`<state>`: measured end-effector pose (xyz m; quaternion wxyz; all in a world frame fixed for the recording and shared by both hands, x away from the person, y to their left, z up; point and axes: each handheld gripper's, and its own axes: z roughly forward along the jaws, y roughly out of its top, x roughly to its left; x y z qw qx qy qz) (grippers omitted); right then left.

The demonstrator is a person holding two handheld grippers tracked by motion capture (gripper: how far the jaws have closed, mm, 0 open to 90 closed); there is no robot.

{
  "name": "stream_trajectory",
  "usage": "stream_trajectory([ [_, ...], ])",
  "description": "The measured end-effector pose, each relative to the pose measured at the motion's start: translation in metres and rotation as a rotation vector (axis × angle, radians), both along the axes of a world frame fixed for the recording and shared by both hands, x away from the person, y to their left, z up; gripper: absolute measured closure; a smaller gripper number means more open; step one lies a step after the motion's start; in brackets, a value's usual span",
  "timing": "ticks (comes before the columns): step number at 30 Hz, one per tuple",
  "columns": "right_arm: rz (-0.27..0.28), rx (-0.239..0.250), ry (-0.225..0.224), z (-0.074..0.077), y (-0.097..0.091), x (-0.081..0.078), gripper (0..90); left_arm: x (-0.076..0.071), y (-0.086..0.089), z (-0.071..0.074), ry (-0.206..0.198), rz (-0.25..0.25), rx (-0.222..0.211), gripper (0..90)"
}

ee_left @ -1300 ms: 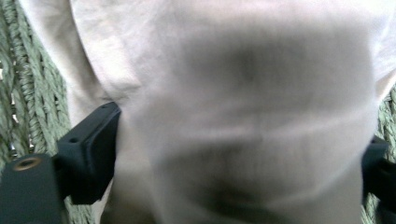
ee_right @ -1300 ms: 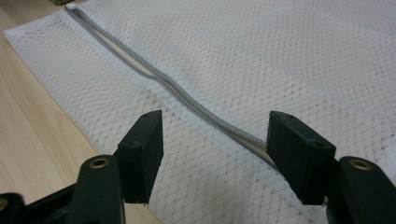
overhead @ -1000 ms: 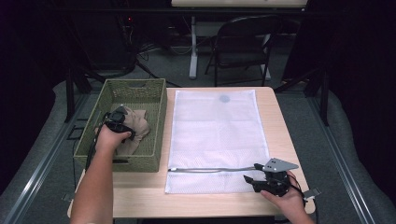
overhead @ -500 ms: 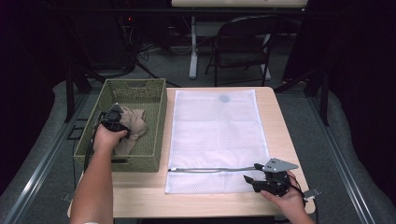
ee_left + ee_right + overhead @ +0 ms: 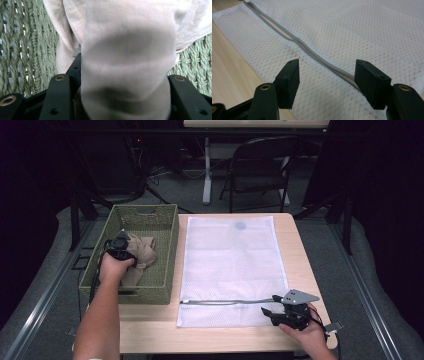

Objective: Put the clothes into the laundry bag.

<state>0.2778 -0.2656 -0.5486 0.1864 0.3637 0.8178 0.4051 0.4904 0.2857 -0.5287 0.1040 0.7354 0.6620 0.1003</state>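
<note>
1. Left claw [image 5: 121, 246] pinches beige cloth [image 5: 142, 251] inside green basket [image 5: 165, 227].
2. Right claw [image 5: 325, 75] spread over mesh bag [image 5: 235, 265] zipper [image 5: 294, 40], counter 5 o'clock.
3. Bag mouth lies at 3 o'clock of cloth, zipper running 9-to-3.

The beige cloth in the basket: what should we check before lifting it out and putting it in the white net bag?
1. Left gripper pinches the beige cloth: ok.
2. Whole cloth free of the green basket: cannot tell.
3. Mesh bag lies flat on the table: ok.
4. Zipper open wide enough: cannot tell.
5. Right gripper holds the bag's edge: not ok, it is open over the zipper.
</note>
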Motion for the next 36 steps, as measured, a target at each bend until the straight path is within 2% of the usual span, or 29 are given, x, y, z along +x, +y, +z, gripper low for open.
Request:
stream_trajectory([
  [13, -0.002, -0.001, 0.002, 0.0, 0.0, 0.0, 36.6, 0.0, 0.001, 0.008, -0.012, -0.013, 0.002, 48.7],
  [20, 0.0, 0.0, 0.002, 0.0, 0.0, 0.001, 36.6, -0.002, 0.0, 0.02, -0.035, -0.018, 0.001, 48.7],
  [25, -0.003, 0.001, 0.002, 0.0, 0.0, 0.001, 36.6, -0.004, 0.004, 0.028, -0.061, -0.002, -0.038, 48.7],
  [31, -0.003, -0.001, 0.004, 0.0, 0.0, 0.001, 36.6, -0.006, 0.009, 0.035, -0.066, 0.002, -0.029, 48.7],
  [36, -0.007, -0.001, 0.002, 0.0, 0.0, 0.001, 36.6, -0.01, 0.013, 0.05, -0.095, -0.003, -0.033, 48.8],
])
